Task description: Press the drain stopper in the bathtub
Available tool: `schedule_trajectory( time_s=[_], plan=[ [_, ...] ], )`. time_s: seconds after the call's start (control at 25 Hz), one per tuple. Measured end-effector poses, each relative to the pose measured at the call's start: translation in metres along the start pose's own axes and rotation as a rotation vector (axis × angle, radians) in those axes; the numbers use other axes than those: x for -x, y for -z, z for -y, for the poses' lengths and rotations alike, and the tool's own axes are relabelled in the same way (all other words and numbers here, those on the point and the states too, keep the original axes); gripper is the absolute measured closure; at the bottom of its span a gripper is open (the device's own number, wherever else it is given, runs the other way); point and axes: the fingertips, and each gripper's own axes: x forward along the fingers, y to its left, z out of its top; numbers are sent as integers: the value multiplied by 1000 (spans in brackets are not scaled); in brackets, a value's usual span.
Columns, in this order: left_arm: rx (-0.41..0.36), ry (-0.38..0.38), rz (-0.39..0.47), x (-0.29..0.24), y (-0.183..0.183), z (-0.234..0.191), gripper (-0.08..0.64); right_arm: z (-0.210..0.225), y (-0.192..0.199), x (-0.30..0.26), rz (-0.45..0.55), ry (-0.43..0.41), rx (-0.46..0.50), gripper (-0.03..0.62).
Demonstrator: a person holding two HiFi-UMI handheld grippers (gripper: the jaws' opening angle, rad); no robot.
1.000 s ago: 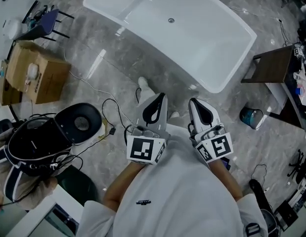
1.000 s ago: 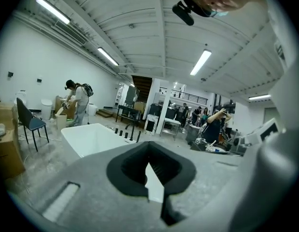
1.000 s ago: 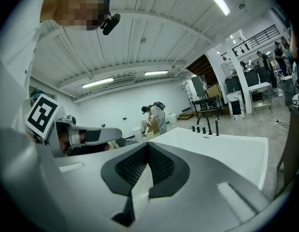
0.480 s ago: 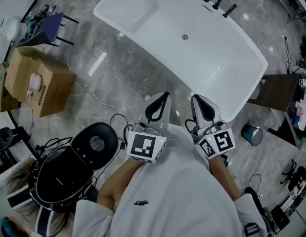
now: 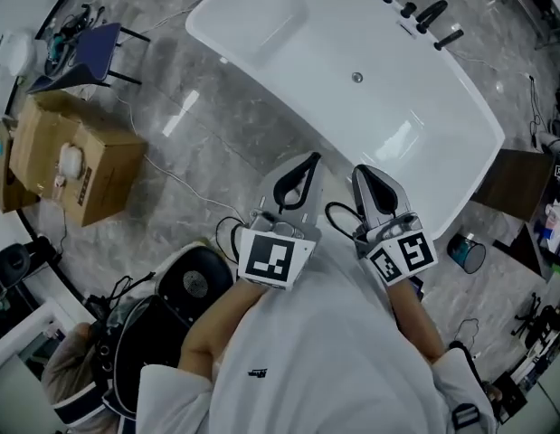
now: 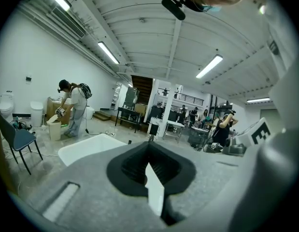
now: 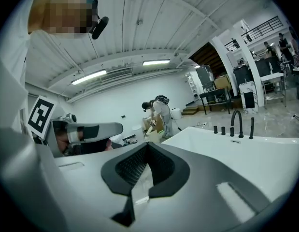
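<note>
A white bathtub (image 5: 289, 25) fills the upper middle of the head view, and its small round drain stopper (image 5: 357, 78) sits on the tub floor. Black faucet fittings (image 5: 415, 12) stand on the far rim. My left gripper (image 5: 310, 159) and right gripper (image 5: 360, 171) are held side by side in front of my chest, just short of the tub's near rim. Both are shut with nothing in them. The left gripper view has its shut jaws (image 6: 149, 144) with the tub (image 6: 86, 149) behind them. Beyond the right gripper (image 7: 148, 144), the right gripper view takes in the tub (image 7: 246, 153) and faucet (image 7: 234, 122).
A cardboard box (image 5: 76, 165) and a blue chair (image 5: 85, 43) stand at the left. A black round case (image 5: 194, 283) and cables lie on the floor near my left side. A dark side table (image 5: 524, 183) and a teal can (image 5: 467, 251) stand right of the tub.
The tub has come nearer and slid lower and rightward in the head view; the faucet fittings are now in sight. Both grippers stay shut and side by side.
</note>
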Motion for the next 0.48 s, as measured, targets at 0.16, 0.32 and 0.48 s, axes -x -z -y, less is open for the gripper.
schedule_trajectory(
  time_s=[0.16, 0.32, 0.48],
  plan=[
    [1, -15, -26, -30, 0, -25, 558, 21, -4, -33, -6, 2, -33, 590],
    [-17, 2, -35, -69, -9, -40, 558, 56, -14, -64, 12, 23, -72, 590],
    [-71, 52, -98, -124, -12, -50, 558, 105, -32, -99, 32, 65, -86, 590]
  ],
)
